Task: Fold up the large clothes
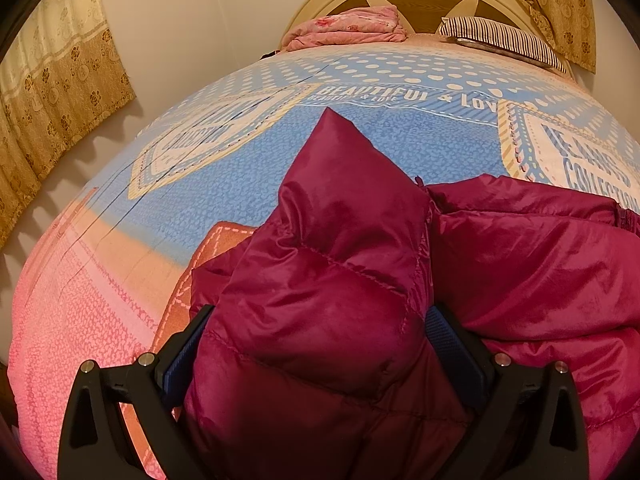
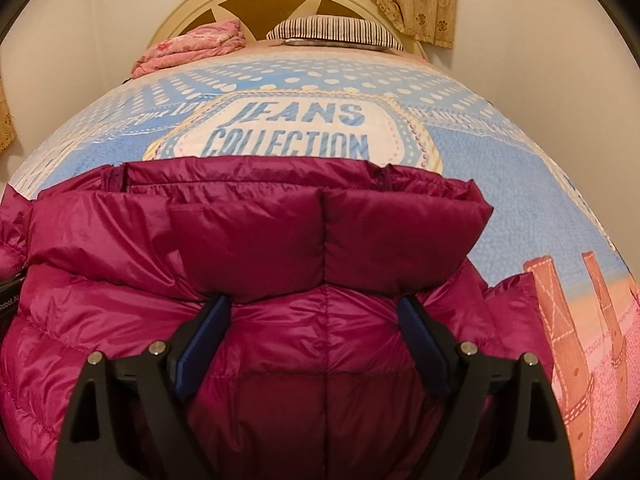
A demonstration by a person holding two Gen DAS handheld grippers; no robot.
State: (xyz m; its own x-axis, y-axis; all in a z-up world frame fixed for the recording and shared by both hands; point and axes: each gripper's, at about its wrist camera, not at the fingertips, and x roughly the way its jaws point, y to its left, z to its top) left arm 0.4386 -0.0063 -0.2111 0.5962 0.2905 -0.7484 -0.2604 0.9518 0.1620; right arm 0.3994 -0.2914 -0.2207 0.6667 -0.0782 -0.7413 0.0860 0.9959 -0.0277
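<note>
A magenta quilted down jacket (image 1: 520, 248) lies on the bed. In the left wrist view a puffy part of it, likely a sleeve (image 1: 328, 240), stands up between the fingers of my left gripper (image 1: 320, 320); the jaws are spread wide around it, and I cannot see whether they press it. In the right wrist view the jacket (image 2: 280, 232) fills the lower frame, its hood or collar folded over the body. My right gripper (image 2: 316, 312) is wide open just above the jacket's body, with fabric between the blue pads (image 2: 204, 332).
The bed has a blue, white and pink printed sheet (image 2: 520, 208) reading "JEANS COLLECTION". A folded pink quilt (image 1: 348, 28) and a striped pillow (image 1: 500, 36) lie by the cream headboard (image 2: 192, 8). Beige curtains (image 1: 52, 100) hang at the left and back right.
</note>
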